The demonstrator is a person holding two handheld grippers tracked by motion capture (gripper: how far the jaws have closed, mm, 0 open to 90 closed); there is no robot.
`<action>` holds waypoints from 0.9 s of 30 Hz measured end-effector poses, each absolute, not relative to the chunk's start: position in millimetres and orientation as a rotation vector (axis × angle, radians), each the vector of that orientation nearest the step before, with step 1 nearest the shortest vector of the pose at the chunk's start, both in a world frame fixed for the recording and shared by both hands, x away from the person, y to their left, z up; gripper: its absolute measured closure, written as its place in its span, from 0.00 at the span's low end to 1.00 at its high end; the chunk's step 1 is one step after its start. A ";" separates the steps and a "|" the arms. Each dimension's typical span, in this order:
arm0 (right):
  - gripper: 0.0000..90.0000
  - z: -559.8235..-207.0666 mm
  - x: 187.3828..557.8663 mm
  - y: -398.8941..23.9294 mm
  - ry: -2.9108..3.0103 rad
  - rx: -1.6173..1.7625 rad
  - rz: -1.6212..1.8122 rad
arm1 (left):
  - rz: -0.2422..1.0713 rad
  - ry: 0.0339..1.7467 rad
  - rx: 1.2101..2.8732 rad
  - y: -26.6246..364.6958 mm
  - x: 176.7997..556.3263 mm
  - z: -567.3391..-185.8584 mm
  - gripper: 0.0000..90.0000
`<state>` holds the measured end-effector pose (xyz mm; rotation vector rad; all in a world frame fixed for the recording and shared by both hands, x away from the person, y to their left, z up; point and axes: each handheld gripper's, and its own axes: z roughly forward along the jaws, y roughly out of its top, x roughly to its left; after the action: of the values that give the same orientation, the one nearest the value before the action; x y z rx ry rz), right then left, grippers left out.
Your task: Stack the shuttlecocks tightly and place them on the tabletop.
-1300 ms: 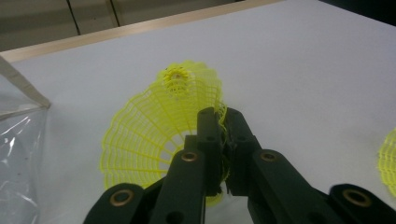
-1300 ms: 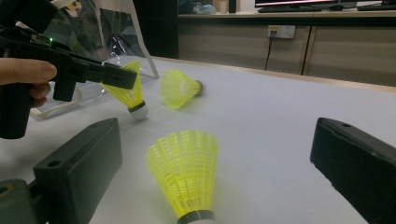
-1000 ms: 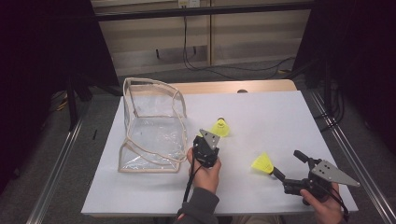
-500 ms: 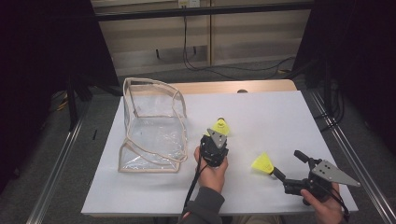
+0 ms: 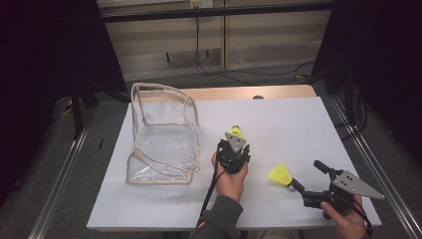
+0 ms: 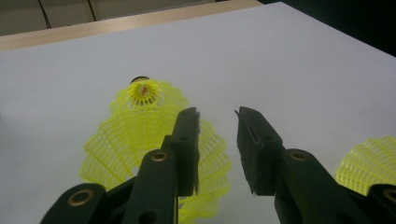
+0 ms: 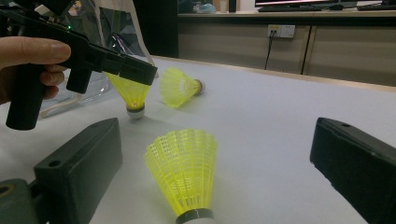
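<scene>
Three yellow shuttlecocks lie on the white table [image 5: 278,124]. One stands cork down [image 7: 184,172] between the wide jaws of my right gripper [image 7: 215,135], untouched; it shows in the high view [image 5: 279,174] just ahead of that gripper [image 5: 307,176]. Another stands [image 7: 131,93] under my left gripper [image 7: 135,70], and a third lies on its side [image 7: 180,87] beyond it. My left gripper [image 6: 217,112] has just been opening. Its jaws hang over the yellow skirts [image 6: 144,126] without pressing on them. In the high view that gripper [image 5: 233,138] covers most of the shuttlecock [image 5: 236,132].
A clear plastic bag with beige trim [image 5: 164,134] stands open on the left of the table, close to my left hand [image 5: 230,179]. Metal rails [image 5: 64,164] run along both sides. Cables hang at the back wall [image 5: 199,50].
My left gripper moved right, away from the bag and up to the middle shuttlecock, and its jaws opened. The right gripper and its shuttlecock stayed put.
</scene>
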<state>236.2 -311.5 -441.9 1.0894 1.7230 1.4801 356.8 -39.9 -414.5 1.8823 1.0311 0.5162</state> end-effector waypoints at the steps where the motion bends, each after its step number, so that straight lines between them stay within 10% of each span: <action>1: 0.02 -441.7 236.3 -311.5 1.719 1.092 1.483 | 0.507 1.032 1.877 -40.1 357.2 -414.3 0.77; 27: 0.02 -441.5 235.9 -313.4 1.720 1.090 1.480 | 0.401 1.031 1.894 -52.4 369.3 -412.8 0.96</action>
<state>235.9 -313.4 -441.5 1.0899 1.7205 1.4802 369.3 -52.4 -412.8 1.8940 1.0313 0.4012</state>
